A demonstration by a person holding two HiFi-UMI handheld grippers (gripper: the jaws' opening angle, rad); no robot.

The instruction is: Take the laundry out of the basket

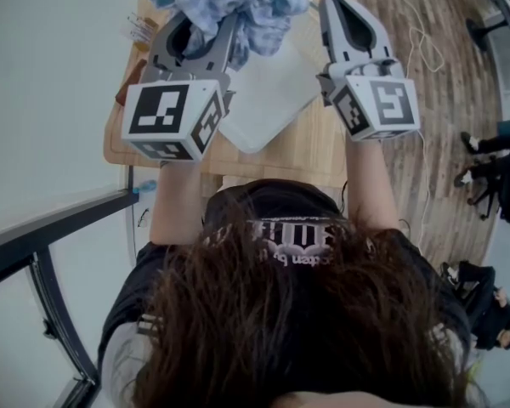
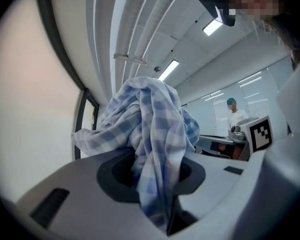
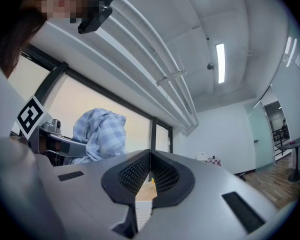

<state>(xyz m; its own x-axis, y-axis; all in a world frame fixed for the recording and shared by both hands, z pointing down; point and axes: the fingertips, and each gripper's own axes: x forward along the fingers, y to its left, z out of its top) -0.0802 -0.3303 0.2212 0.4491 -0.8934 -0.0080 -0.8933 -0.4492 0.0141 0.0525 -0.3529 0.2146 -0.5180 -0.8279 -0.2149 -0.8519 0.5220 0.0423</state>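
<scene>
1. Left gripper [image 1: 206, 34]: clamped on the blue-and-white checked cloth [image 1: 238, 2]. In the left gripper view the fabric runs down between the two pads and bunches up above them.
2. Cloth is up in the air, clear of the basket and the table, with a loose fold hanging off to the left of the jaws.
3. Right gripper [image 1: 340, 11]: jaws closed tip to tip, nothing between the pads. It's raised beside the left one, not touching the cloth.
4. Right gripper view: the cloth bundle shows off to its left, well apart from its jaws.
5. White basket [image 1: 268, 100] sits on the wooden table [image 1: 314, 147] below both grippers. From the head view I can't tell what's inside it.
</scene>
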